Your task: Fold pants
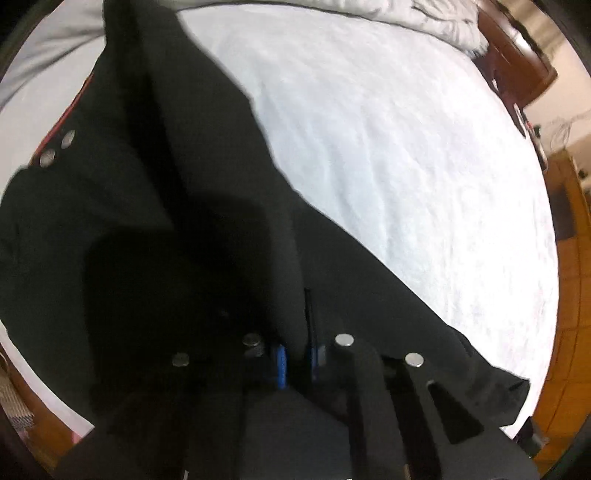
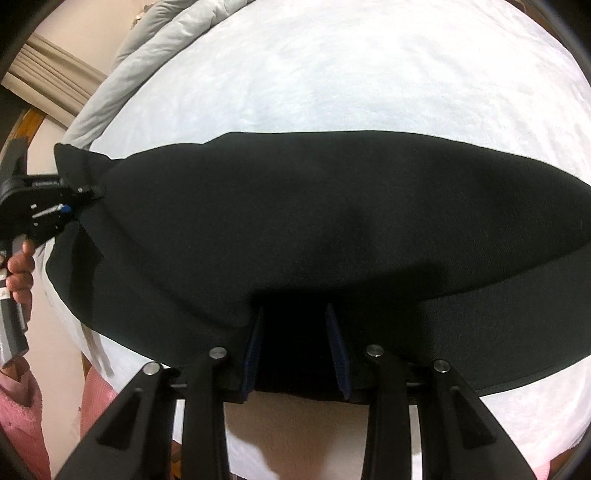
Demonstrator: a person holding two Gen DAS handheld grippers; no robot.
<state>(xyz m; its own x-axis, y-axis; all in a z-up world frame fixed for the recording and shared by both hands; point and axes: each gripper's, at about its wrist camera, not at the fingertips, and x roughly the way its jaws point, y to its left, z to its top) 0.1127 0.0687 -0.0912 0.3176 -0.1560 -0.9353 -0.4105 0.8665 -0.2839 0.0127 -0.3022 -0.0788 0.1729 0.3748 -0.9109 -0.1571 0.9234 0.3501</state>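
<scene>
Black pants [image 2: 295, 221] lie across a white bed [image 2: 369, 74], held up along one edge. My left gripper [image 1: 297, 365] is shut on a fold of the pants [image 1: 184, 184], its blue pads pinching the cloth. It also shows in the right wrist view [image 2: 74, 199] at the far left, clamped on the pants' end. My right gripper [image 2: 295, 350] has its blue pads [image 2: 338, 354] set apart with black cloth between them; the jaws look partly closed around a thick bunch of the pants' edge.
Grey bedding [image 1: 424, 14] is bunched at the head of the bed [image 1: 406, 147]. A wooden headboard and nightstand [image 1: 517, 62] stand at the right, with orange floor [image 1: 569, 332] beyond. A curtain [image 2: 48, 70] hangs at the left. A person's hand [image 2: 20, 273] holds the left gripper.
</scene>
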